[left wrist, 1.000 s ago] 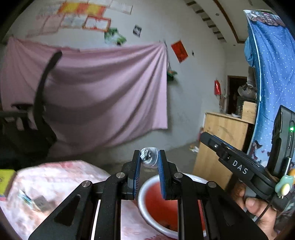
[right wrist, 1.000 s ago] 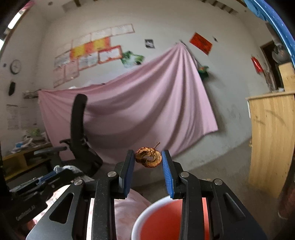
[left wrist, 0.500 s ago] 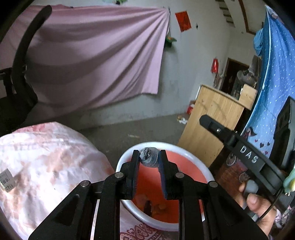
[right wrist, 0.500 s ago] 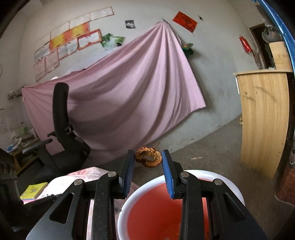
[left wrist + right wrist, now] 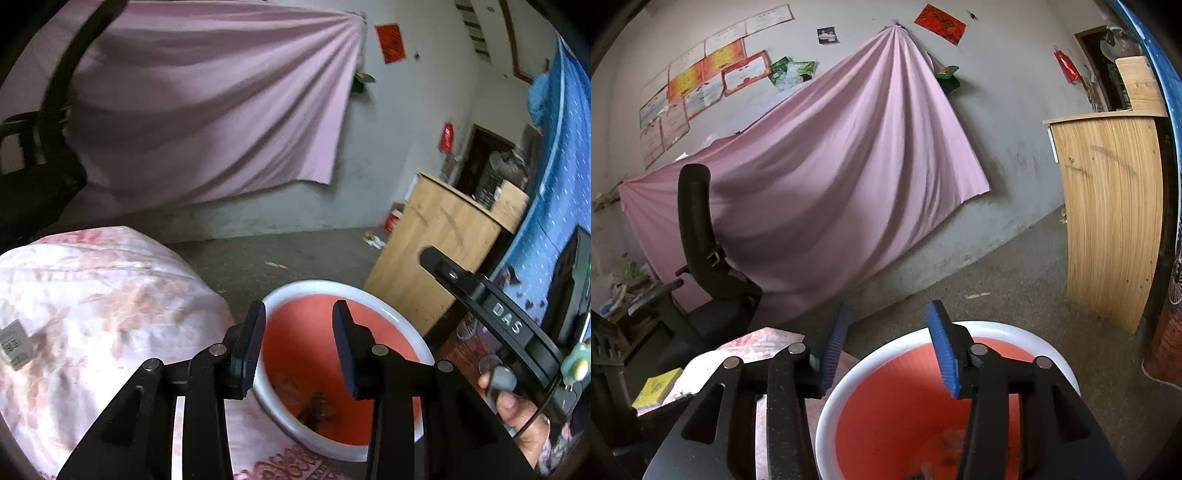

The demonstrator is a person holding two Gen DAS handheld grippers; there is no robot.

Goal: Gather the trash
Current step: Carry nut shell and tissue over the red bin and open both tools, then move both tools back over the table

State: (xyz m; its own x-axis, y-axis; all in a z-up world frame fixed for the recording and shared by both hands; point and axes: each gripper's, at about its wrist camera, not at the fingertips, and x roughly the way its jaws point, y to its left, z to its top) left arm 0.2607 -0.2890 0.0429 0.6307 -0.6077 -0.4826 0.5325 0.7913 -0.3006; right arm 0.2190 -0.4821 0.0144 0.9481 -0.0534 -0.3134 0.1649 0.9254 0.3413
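Observation:
A red bin with a white rim (image 5: pixel 373 295) stands on the floor beside the table; it also shows in the right wrist view (image 5: pixel 879 354). Dark scraps of trash (image 5: pixel 317 408) lie at its bottom. My left gripper (image 5: pixel 299 317) is open and empty, held over the bin's mouth. My right gripper (image 5: pixel 890 321) is open and empty, above the bin's near rim. The right gripper's body and the hand holding it show at the right of the left wrist view (image 5: pixel 495 314).
A table with a pink floral cloth (image 5: pixel 92 302) is left of the bin. A yellow book (image 5: pixel 657 387) lies on it. A black office chair (image 5: pixel 705 258) stands behind it. A wooden cabinet (image 5: pixel 1108 221) stands at the right. A pink sheet (image 5: pixel 831 177) hangs on the wall.
Both grippers have opened over the bin. The grey wad has left the left gripper and the brown apple core has left the right gripper.

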